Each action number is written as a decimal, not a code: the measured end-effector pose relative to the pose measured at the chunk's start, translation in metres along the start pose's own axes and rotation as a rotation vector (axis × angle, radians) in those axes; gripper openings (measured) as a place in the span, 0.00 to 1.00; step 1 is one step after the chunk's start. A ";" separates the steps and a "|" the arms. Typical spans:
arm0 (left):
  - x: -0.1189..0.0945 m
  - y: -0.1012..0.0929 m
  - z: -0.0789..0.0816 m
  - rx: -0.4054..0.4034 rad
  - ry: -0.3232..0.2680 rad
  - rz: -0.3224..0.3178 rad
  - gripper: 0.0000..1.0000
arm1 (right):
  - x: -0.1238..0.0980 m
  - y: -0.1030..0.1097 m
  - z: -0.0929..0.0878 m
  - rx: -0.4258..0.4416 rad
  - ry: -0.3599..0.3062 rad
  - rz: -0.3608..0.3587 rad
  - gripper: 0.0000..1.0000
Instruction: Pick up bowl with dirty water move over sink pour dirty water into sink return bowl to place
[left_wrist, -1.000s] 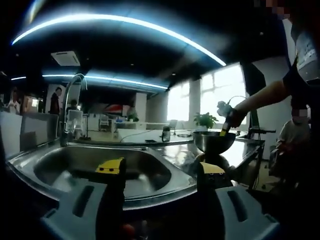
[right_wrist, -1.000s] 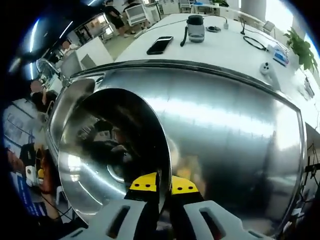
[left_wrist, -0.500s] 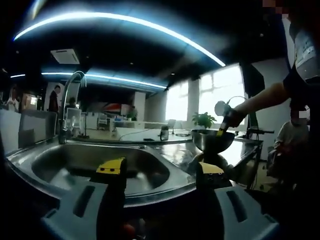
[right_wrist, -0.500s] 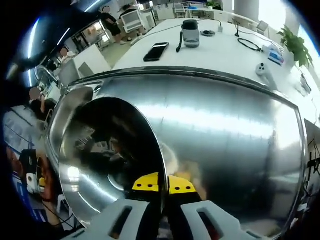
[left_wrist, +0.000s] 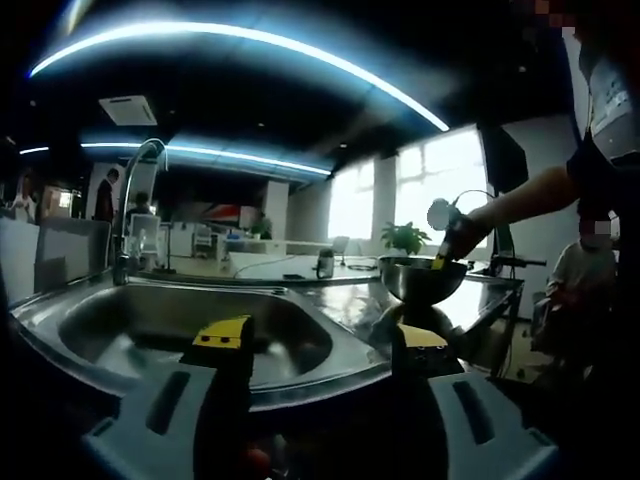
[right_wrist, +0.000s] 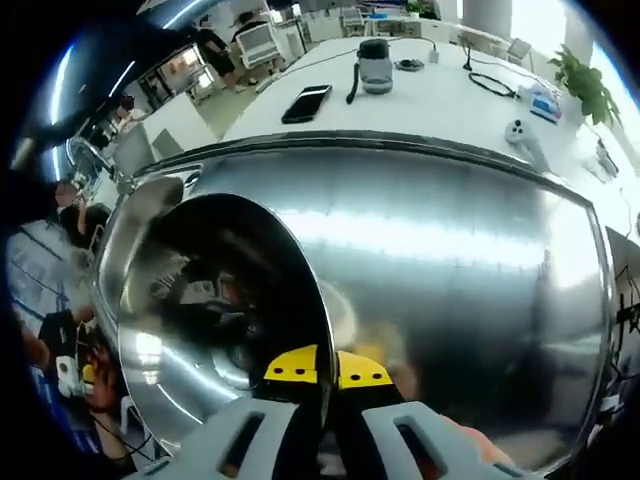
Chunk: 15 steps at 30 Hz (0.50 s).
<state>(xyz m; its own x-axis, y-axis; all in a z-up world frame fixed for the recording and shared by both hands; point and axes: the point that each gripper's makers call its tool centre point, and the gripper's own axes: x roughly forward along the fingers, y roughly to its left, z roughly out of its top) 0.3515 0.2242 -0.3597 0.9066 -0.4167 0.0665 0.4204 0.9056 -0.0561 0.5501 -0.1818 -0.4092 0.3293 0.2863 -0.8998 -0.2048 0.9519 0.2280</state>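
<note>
While right claw (right_wrist: 317, 372) pinches its rim, bowl (right_wrist: 215, 320) over steel counter (right_wrist: 450, 250)

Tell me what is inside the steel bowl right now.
Right gripper view: the bowl interior shows only shiny metal and reflections, no water evident. The right gripper, clamped on its rim, hides a small patch.

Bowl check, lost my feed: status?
Right gripper shut on bowl rim, over steel drainboard. Left gripper open, facing sink. Nothing in the way.

text: none legible | labels, brands, numbers: none made out (distant wall signs are too blurred to be read)
</note>
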 end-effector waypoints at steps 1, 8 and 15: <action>0.000 0.000 0.000 0.001 0.000 -0.001 0.56 | 0.000 -0.002 0.002 -0.011 -0.004 0.004 0.00; -0.001 0.000 -0.002 0.001 0.006 0.000 0.55 | 0.002 -0.006 0.004 0.080 -0.005 0.046 0.00; 0.001 -0.002 -0.003 0.011 0.016 -0.012 0.55 | 0.003 -0.007 0.003 0.144 0.004 0.066 0.00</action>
<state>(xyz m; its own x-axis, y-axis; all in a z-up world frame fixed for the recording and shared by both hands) 0.3514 0.2213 -0.3628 0.9020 -0.4287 0.0511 0.4309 0.9013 -0.0441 0.5553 -0.1871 -0.4120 0.3153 0.3486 -0.8826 -0.0911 0.9369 0.3375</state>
